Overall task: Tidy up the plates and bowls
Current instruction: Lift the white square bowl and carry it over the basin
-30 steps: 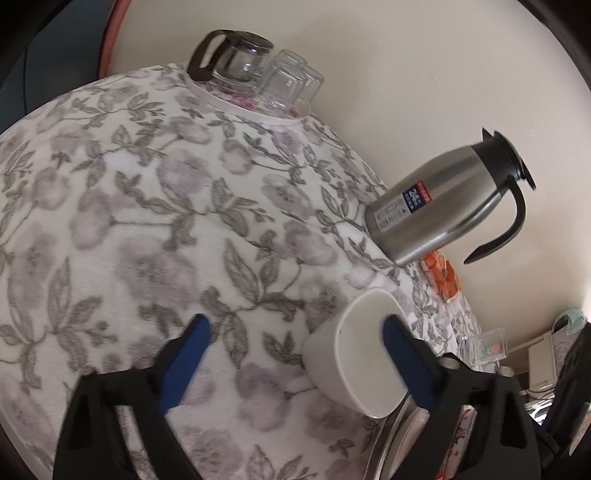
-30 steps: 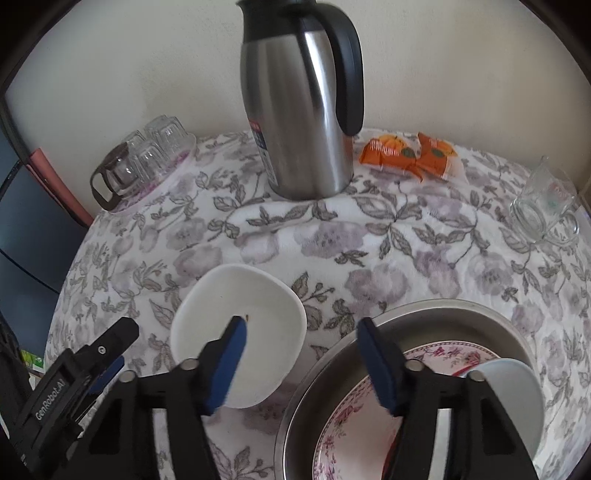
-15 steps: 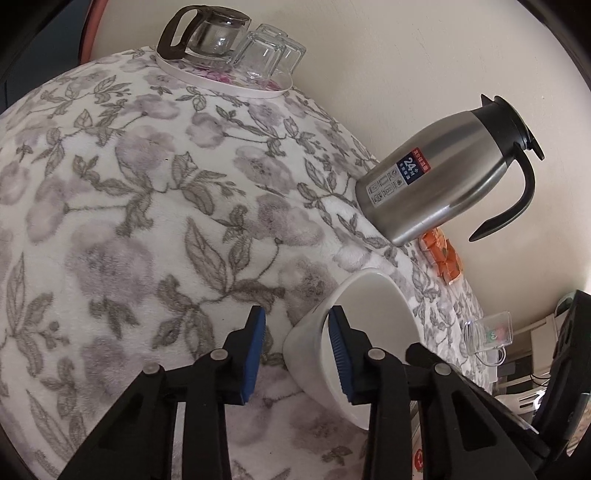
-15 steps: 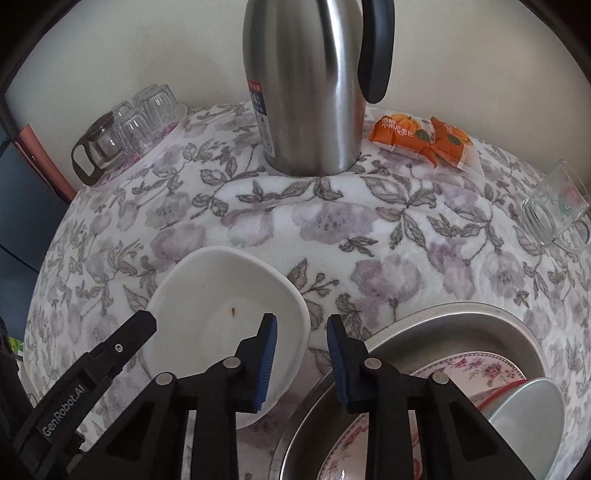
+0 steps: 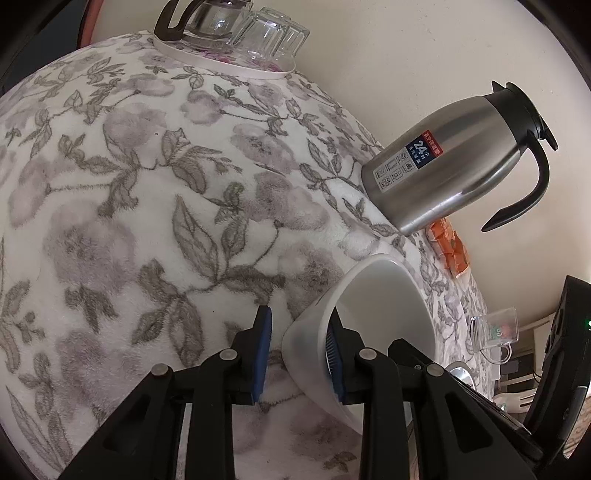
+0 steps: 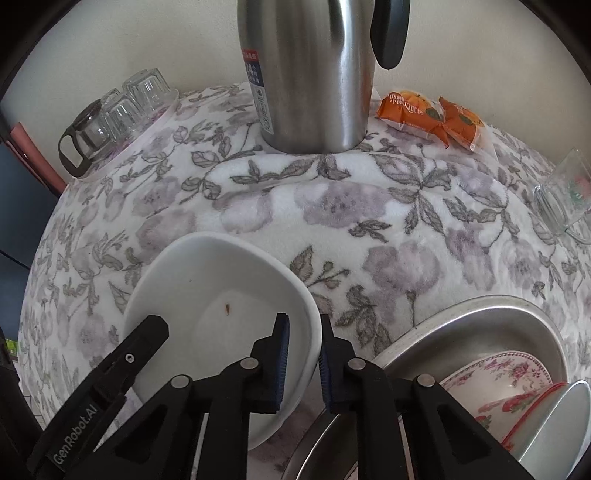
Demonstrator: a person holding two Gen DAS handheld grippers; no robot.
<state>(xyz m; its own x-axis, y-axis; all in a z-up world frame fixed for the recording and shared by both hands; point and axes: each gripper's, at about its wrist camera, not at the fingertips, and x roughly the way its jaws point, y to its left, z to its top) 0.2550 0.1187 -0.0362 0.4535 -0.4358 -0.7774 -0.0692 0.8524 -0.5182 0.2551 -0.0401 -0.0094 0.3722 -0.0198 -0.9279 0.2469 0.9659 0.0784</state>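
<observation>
A white bowl (image 5: 388, 314) (image 6: 221, 295) with a small brown speck inside sits on the floral tablecloth (image 5: 147, 184). My left gripper (image 5: 299, 314) straddles its left wall and its jaws are closing. The inner pad lies against the wall, while a thin gap shows at the outer pad. Over the opposite rim, my right gripper (image 6: 303, 317) is closing too, and its pads look pressed on the rim from both sides. A metal basin (image 6: 480, 325) beside the bowl holds a floral plate (image 6: 509, 373) and a red-rimmed bowl (image 6: 554, 424).
A steel thermos jug (image 6: 310, 74) (image 5: 454, 162) stands behind the bowl by the wall. A tray of upturned glasses and a glass pot (image 6: 122, 107) (image 5: 236, 33) is at the far left. Orange snack packets (image 6: 424, 114) and a glass mug (image 6: 565, 195) lie right.
Both grippers came down onto the white bowl and their jaws narrowed from wide apart to close around opposite sides of its rim.
</observation>
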